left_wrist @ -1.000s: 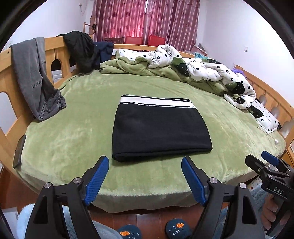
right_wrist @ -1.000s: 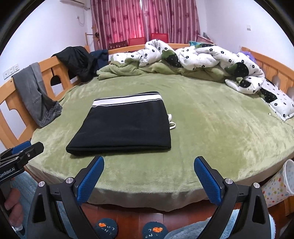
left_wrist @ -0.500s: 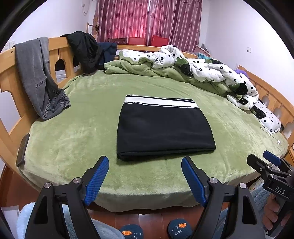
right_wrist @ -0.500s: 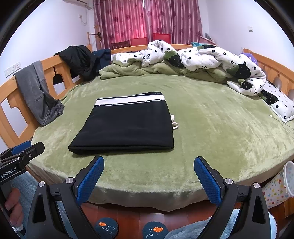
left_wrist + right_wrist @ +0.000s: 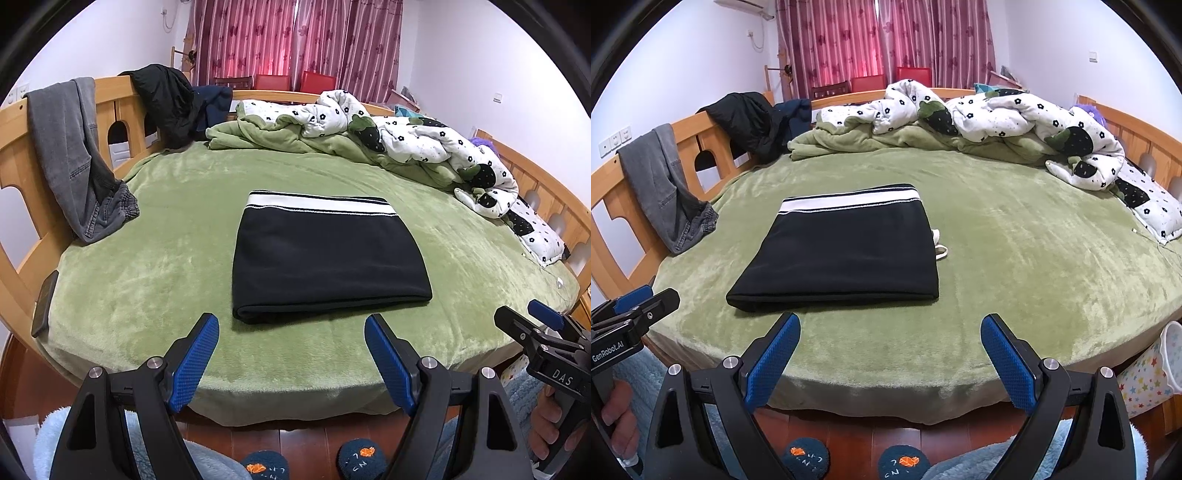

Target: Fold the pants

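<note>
Black pants (image 5: 325, 258) with a white waistband lie folded into a flat rectangle on the green bed (image 5: 147, 266); the waistband faces the far side. In the right wrist view the same pants (image 5: 846, 258) show a white drawstring poking out at their right edge. My left gripper (image 5: 291, 328) hangs open just short of the bed's near edge, nothing between its blue pads. My right gripper (image 5: 890, 332) is likewise open and empty, off the bed's front edge. Each gripper appears at the side of the other's view, held by a hand.
A rumpled flowered quilt (image 5: 406, 144) and green blanket lie along the far side. Grey jeans (image 5: 70, 155) and a dark jacket (image 5: 166, 99) hang on the wooden rail at left. A star-patterned bin (image 5: 1152, 373) stands at the right. Slippered feet (image 5: 314, 461) show below.
Both views have shifted slightly, with the pants sitting a little lower and nearer in the pictures. The pants themselves lie unchanged and both grippers stay open.
</note>
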`<state>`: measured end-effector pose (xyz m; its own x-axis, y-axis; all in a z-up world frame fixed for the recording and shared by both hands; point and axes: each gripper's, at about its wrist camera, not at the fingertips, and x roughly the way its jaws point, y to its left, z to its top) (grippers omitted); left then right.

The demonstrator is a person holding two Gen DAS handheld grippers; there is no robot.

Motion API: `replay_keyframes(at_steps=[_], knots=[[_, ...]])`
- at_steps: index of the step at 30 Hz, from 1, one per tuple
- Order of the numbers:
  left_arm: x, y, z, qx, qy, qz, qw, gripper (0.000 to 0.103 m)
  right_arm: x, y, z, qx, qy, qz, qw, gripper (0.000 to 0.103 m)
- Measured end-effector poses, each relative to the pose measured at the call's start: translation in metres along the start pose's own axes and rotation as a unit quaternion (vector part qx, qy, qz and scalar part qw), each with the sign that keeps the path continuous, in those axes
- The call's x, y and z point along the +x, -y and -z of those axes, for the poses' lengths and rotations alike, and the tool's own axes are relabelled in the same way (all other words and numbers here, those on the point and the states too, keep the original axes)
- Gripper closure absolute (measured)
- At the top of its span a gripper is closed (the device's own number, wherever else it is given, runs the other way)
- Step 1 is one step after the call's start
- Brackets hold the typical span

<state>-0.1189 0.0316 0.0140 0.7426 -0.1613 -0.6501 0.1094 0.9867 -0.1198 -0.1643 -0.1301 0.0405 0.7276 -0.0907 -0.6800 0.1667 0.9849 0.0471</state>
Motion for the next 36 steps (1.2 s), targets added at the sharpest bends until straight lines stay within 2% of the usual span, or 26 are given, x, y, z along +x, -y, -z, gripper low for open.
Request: replay_keyframes(at_steps=[36], knots=[[0.0,-0.0022,-0.0008,0.0,0.002,0.003,1.0,0.023,-0.0022,-0.0032,0.0001,0.002,0.003,0.001,1.0,0.006]])
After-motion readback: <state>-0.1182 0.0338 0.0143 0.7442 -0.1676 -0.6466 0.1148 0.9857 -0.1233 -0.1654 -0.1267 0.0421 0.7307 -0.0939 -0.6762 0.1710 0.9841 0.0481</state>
